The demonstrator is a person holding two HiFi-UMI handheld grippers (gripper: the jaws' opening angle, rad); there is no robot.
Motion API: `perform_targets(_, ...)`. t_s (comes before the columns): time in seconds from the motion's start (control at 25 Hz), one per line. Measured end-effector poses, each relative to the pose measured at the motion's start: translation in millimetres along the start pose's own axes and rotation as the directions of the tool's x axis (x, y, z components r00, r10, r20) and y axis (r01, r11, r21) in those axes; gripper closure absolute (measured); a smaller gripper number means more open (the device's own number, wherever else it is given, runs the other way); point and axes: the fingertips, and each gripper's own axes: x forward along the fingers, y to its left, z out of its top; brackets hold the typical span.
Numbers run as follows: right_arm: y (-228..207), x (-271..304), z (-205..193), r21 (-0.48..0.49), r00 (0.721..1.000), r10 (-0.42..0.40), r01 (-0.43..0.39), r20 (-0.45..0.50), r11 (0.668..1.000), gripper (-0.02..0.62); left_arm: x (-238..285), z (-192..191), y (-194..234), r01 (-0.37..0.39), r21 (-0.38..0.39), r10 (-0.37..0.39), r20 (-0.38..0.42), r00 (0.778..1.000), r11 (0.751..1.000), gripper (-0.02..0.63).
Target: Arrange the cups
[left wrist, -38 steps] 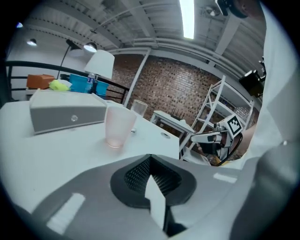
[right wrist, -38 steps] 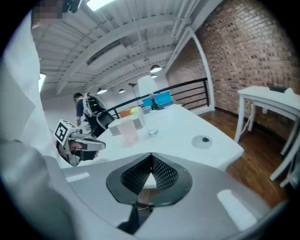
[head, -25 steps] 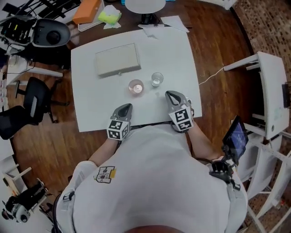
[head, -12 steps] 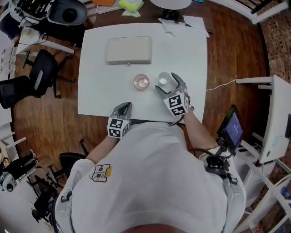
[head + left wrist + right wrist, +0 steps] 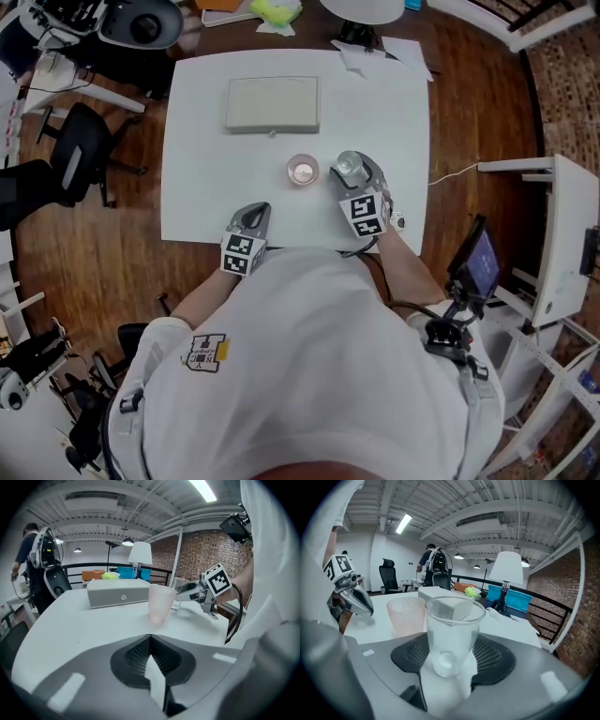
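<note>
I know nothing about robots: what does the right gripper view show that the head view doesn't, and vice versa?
Only the right gripper view: the right gripper, whose jaws have just been closing, pressing the clear glass between them; the ceiling; a brick wall. Only the head view: the wooden floor, the person's white shirt. Both: the clear glass, pink cup, grey box, left gripper.

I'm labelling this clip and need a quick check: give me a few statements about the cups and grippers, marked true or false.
1. The clear glass stands between the right gripper's jaws. True; the jaws have just been closing around it.
2. The left gripper holds the pink cup. False: it is shut and empty, apart from the cup.
3. The pink cup lies on its side. False: it stands upright.
4. A grey box lies on the table beyond the cups. True.
</note>
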Motion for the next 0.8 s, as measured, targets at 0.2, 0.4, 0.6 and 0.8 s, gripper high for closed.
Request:
perform_targets(0.2,0,-3,0,-0.010,1.000,-0.018,0.018,-0.012,1.000,0.313,-1,3,9,0.028,0.028,-0.028,0.014,1.000,0.999,0.606)
perform_targets(0.4,-4,-5,13,-0.007,0.999,-0.050,0.050,0.009,0.999,0.314,-3,6,21,0.044,0.039,-0.045,0.028,0.999,0.998,0.606)
perform_targets(0.6,-12,-13,42,0.007,0.996,-0.072,0.071,0.057,0.997,0.314,-4,5,20,0.082,0.071,-0.083,0.015,0.996,0.994,0.606)
perform_targets(0.8,-34,-21,96,0.028,0.985,-0.090,0.087,0.146,0.996,0.314,-2,-1,8,0.148,0.091,-0.148,-0.008,0.989,0.985,0.606)
